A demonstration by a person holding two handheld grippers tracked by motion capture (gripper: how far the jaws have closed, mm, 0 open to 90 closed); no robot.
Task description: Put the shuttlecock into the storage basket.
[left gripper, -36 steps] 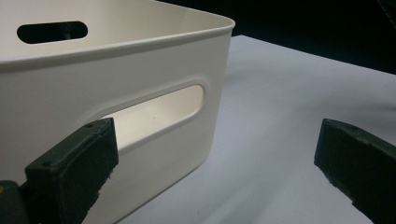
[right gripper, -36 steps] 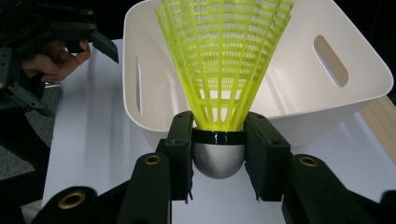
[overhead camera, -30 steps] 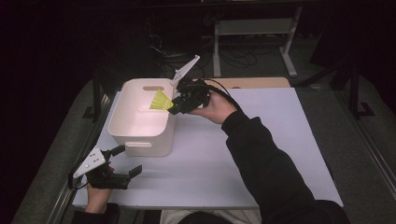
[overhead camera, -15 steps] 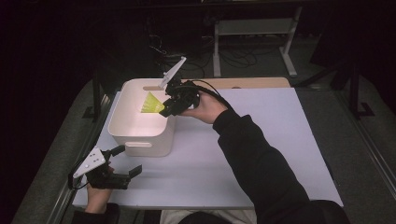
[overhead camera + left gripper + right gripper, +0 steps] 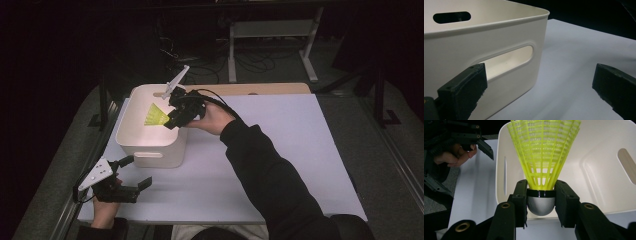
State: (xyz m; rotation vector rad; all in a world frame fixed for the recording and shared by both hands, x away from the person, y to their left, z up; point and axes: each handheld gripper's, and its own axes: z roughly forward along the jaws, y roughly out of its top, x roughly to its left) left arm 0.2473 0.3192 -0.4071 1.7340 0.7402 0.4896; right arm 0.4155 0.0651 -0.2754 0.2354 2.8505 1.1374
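Item: shuttlecock [image 5: 541,157], yellow skirt, grey cork, pinched at the cork by my right gripper [image 5: 541,202], upper centre of the high view, over the bin [image 5: 131,131]. Left gripper [image 5: 539,92]: spread, idle, lower left. Step, as I judge: dropping in. Next: release.

A yellow plastic shuttlecock [image 5: 541,165] with a grey cap, skirt fanned out, is held over a white bin [image 5: 131,135], seemingly empty.
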